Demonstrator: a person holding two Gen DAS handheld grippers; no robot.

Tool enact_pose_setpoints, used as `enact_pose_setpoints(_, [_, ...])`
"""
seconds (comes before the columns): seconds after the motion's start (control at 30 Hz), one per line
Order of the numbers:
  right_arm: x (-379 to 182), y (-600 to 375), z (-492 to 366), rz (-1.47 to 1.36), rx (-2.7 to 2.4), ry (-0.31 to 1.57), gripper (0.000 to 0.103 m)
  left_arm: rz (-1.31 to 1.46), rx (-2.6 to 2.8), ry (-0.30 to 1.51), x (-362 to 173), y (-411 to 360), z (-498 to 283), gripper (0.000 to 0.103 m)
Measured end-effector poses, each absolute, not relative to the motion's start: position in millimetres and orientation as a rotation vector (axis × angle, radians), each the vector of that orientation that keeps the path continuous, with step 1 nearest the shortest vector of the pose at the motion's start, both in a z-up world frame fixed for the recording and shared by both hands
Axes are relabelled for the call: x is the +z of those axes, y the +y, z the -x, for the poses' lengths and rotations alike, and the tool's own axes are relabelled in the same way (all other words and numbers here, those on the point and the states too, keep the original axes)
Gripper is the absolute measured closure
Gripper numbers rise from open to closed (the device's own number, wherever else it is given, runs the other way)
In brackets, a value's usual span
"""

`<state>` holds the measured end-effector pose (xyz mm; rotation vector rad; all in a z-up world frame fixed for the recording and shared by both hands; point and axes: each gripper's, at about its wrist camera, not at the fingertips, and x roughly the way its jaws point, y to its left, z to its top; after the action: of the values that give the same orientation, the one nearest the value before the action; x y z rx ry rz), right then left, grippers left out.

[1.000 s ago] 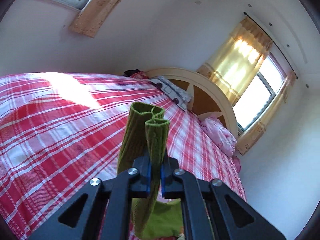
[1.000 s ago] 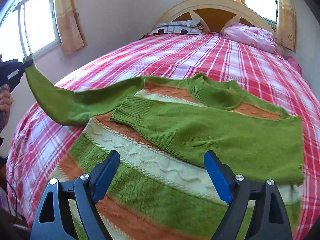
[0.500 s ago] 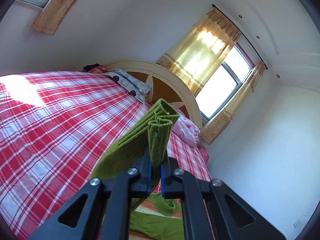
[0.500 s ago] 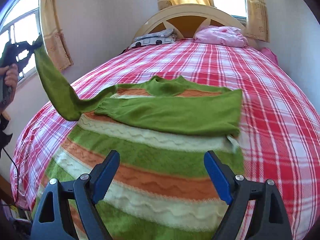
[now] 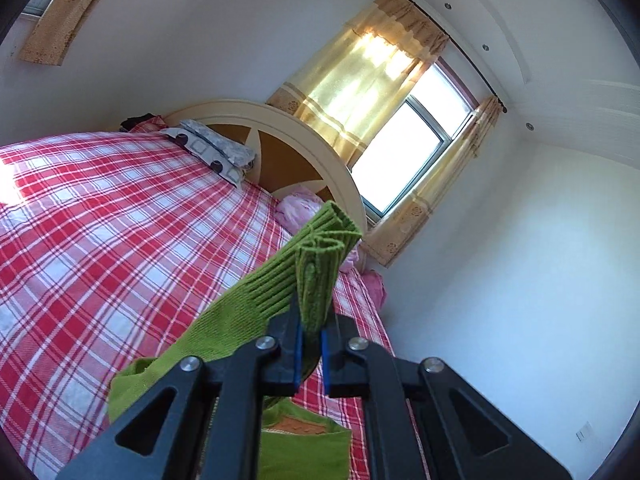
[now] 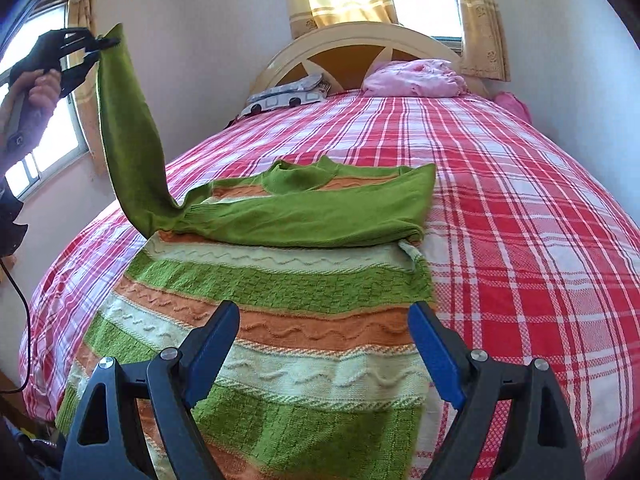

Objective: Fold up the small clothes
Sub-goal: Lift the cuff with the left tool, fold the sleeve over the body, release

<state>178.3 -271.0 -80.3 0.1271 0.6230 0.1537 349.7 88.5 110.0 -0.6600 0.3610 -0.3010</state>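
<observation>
The left wrist view is taken from behind the left hand-held gripper (image 5: 310, 350), raised above the bed (image 5: 100, 240) and rolled, so that the headboard (image 5: 304, 148) and window (image 5: 404, 152) are seen tilted. The right wrist view is taken from behind the right hand-held gripper (image 6: 324, 344), low and close over the sweater (image 6: 280, 300), angled down toward the headboard (image 6: 360, 40). The bed, headboard, pillows and lifted green sleeve (image 6: 128, 132) are shared by both views; the left hand-held gripper is also seen at the right view's upper left.
</observation>
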Motion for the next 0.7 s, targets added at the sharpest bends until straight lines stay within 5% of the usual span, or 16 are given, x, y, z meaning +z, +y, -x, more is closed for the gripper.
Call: enact_pose_setpoints(0.7, [-104.4,-340.5,-167.9,-0.498,-0.027,0.538,0.016,0.453,-0.408,0.637,0.5,-131.9,-377.1,0.097])
